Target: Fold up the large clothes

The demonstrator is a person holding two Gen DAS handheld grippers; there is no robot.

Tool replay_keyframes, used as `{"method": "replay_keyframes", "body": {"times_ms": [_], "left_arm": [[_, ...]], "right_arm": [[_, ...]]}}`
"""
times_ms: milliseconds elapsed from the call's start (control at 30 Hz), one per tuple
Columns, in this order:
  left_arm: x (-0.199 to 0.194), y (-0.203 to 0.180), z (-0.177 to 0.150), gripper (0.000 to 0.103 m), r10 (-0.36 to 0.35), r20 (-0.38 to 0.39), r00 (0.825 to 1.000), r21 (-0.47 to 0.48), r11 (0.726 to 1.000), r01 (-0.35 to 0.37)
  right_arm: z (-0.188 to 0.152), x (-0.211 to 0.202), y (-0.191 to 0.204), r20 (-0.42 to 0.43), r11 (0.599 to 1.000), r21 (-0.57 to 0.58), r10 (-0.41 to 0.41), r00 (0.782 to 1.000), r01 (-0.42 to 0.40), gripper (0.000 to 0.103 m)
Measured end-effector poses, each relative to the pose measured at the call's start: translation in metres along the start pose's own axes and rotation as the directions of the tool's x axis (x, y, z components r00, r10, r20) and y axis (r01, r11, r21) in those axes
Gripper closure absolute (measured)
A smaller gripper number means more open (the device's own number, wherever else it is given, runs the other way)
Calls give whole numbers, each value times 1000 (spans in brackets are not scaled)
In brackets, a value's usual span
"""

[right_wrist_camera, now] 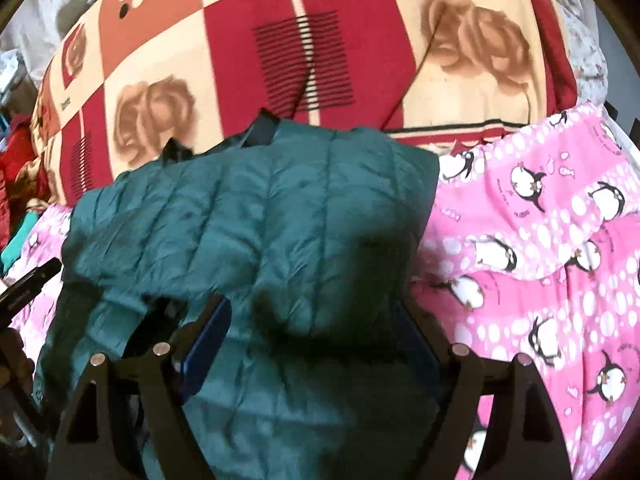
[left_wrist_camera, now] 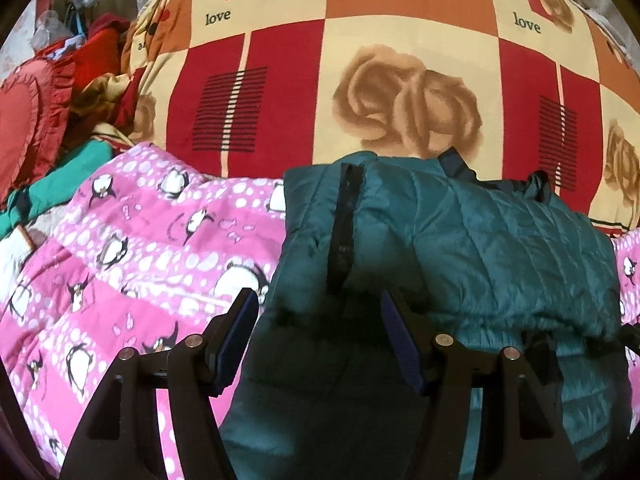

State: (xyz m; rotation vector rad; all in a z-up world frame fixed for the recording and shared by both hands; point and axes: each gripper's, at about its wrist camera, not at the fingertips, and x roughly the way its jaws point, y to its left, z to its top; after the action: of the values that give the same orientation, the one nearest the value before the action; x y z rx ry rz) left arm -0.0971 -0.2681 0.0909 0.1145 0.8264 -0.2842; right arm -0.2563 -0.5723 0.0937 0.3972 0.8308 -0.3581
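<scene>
Pile at far left: a red heart cushion (left_wrist_camera: 28, 120) and loose red and green garments (left_wrist_camera: 68, 172) are lying bunched at the left edge, well apart from the work area, presumably set aside to keep the folding space free.
Pink penguin blanket (left_wrist_camera: 132, 240): it is lying spread under the jacket and is serving as the folding surface; it is showing on both sides of the jacket.
Rose-print quilt (left_wrist_camera: 360, 64): it is lying behind the jacket, printed with "love"; the jacket's far edge is resting against it.
Teal quilted jacket (left_wrist_camera: 480, 248): it is lying on the pink blanket as a compact stacked bundle, zipper strip (left_wrist_camera: 342, 224) facing up on its left part, dark straps or trim showing at the far edge. Judged from this shape, folding is well advanced.
Left tongs (left_wrist_camera: 320, 320): they are standing wide apart above the jacket's near left part, one finger over the pink blanket, the other over the teal fabric. Nothing is clamped between them; whether the fingertips are touching the fabric cannot be told.
Right tongs (right_wrist_camera: 316, 332): they are standing wide apart, straddling the near middle of the teal quilted jacket (right_wrist_camera: 280, 220). No fabric is gripped; contact cannot be told.
Likely reason for the pose: both tongs are positioned along the near edge, probably for pressing or for taking the next fold.
</scene>
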Motion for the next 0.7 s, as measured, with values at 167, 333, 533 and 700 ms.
{"method": "replay_keyframes", "body": {"times_ms": [167,333,533,700], "left_arm": [[-9,3,-10,64,5,-5,1000,5,1000,-5],[-16,7,-19,64,5,-16,1000,8,1000,-5],[-27,12,-33,64,6,-27,1000,31,1000,-5],[-36,22,-46,64,6,-36,999,37,999,-5]], "right_arm": [[-11,-5,-3,-11,1000,19,-8,1000,8,18],[-23,-3,-3,-37,1000,22,-13,999,13,18],[-35,-14,-1,-45,1000,16,-11,999,11,18],[-47,-26,-4,-55,1000,15,-10,998,11,18]]}}
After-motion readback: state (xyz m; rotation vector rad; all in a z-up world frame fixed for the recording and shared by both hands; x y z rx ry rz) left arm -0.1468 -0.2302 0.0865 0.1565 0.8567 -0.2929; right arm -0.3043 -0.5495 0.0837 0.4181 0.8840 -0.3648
